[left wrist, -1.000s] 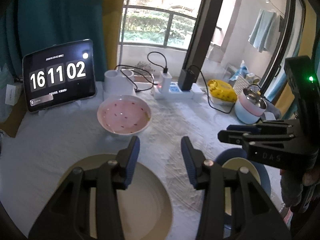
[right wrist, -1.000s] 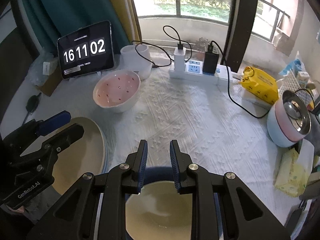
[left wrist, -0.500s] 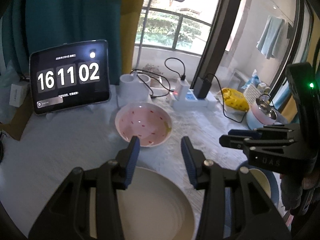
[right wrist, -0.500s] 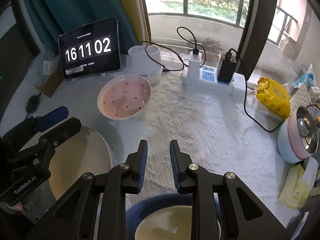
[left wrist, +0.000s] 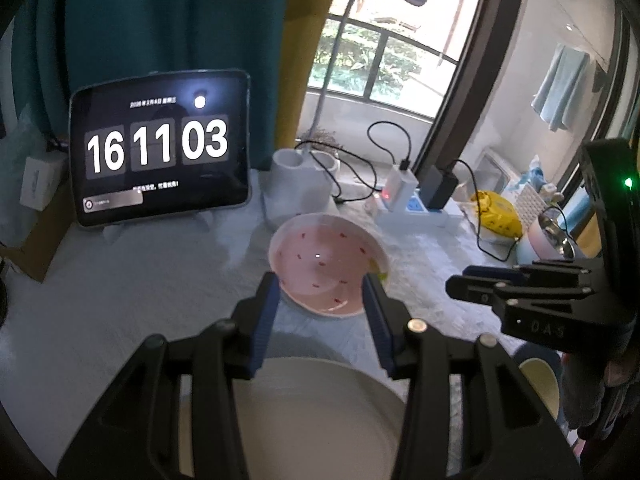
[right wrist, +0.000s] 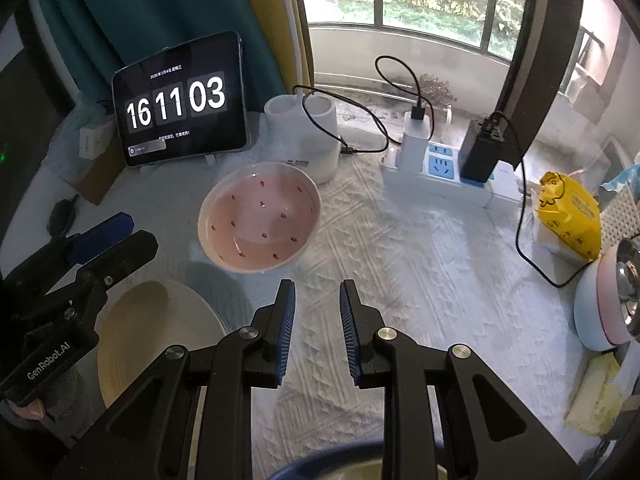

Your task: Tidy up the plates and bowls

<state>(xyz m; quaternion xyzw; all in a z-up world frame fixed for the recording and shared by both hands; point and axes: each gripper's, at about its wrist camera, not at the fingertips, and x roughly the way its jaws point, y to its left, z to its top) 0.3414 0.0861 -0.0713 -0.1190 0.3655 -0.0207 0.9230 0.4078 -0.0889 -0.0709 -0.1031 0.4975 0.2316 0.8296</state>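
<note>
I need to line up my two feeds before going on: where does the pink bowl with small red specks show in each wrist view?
Left wrist view: the pink speckled ceramic bowl sits at centre, just beyond the left gripper, framed by its open jaws.
Right wrist view: left of centre, up-left of the right gripper.
Shared landmark: the black tablet clock, behind and left of the bowl.

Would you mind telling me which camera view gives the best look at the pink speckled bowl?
The right wrist view: the pink speckled bowl lies fully in view from above, its rim and speckled inside unobstructed. In the left wrist view the left gripper fingers cover the bowl's near edges on both sides, and it appears more foreshortened.
</note>
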